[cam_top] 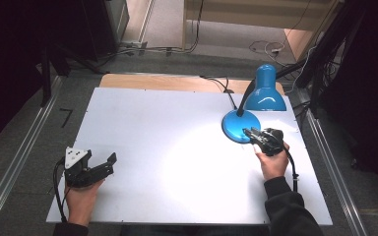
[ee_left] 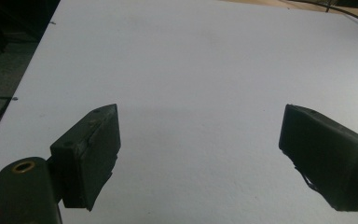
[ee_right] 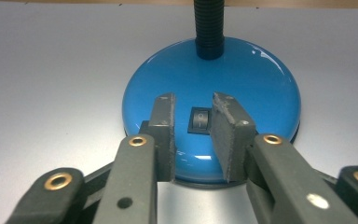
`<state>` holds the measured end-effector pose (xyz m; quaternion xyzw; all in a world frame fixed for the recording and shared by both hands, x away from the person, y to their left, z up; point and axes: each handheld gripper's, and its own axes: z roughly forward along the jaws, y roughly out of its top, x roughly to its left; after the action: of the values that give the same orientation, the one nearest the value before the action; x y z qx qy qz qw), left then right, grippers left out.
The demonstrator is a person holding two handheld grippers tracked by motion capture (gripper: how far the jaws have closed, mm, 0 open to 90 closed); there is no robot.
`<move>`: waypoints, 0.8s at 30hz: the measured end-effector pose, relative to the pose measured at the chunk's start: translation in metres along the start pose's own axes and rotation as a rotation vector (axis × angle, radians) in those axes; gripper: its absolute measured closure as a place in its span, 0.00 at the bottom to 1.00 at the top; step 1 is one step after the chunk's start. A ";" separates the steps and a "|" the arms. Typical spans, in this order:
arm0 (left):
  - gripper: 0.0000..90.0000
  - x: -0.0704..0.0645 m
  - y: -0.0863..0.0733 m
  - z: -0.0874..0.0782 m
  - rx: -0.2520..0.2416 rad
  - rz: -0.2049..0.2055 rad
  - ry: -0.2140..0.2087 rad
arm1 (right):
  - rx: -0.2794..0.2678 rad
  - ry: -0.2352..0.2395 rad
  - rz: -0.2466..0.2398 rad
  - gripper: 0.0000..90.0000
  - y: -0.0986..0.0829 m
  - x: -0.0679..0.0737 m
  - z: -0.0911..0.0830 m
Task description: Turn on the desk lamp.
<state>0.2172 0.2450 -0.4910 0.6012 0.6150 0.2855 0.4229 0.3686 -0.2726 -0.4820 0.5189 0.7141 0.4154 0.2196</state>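
Lamp switch [ee_right: 199, 121]: small, black, shaped like a little box. It sits on the near side of my lamp's round foot. It has white marks on it, too small for me to read.

My right claw [ee_right: 193, 135]: its two black jaws are close together, with a small gap between them. They hold nothing. They hang over the near edge of the round foot, one on each side of the switch. I cannot tell if they touch the foot.

My right hand [cam_top: 272, 164]: it holds the claw from behind, near the right edge of the table. My sleeve is dark.

Lamp foot [ee_right: 251, 79]: bright blue, round, smooth and shiny, shaped like a low hill. It sits flat on the white table [cam_top: 167, 147], on the right side, toward the far end.

Lamp neck [ee_right: 209, 28]: black and ribbed, like a bendy straw. It comes up from the far part of the foot.

Lamp shade [cam_top: 266, 91]: bright blue too, shaped like a bell. It points down at the table, just past the foot. The table looks bright under it.

My left claw [cam_top: 103, 164]: far away from the lamp, at the near left of the table. Its jaws are wide apart and hold nothing.

Cord [cam_top: 226, 88]: thin and black, running from the lamp off the far end of the table.
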 end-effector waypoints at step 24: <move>0.14 0.000 0.001 -0.001 -0.006 0.002 -0.006 | 0.051 -0.010 -0.006 0.28 -0.017 -0.007 -0.027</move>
<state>0.2170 0.2453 -0.4899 0.6016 0.6120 0.2860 0.4264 0.3411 -0.2906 -0.4815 0.5242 0.7249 0.3938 0.2112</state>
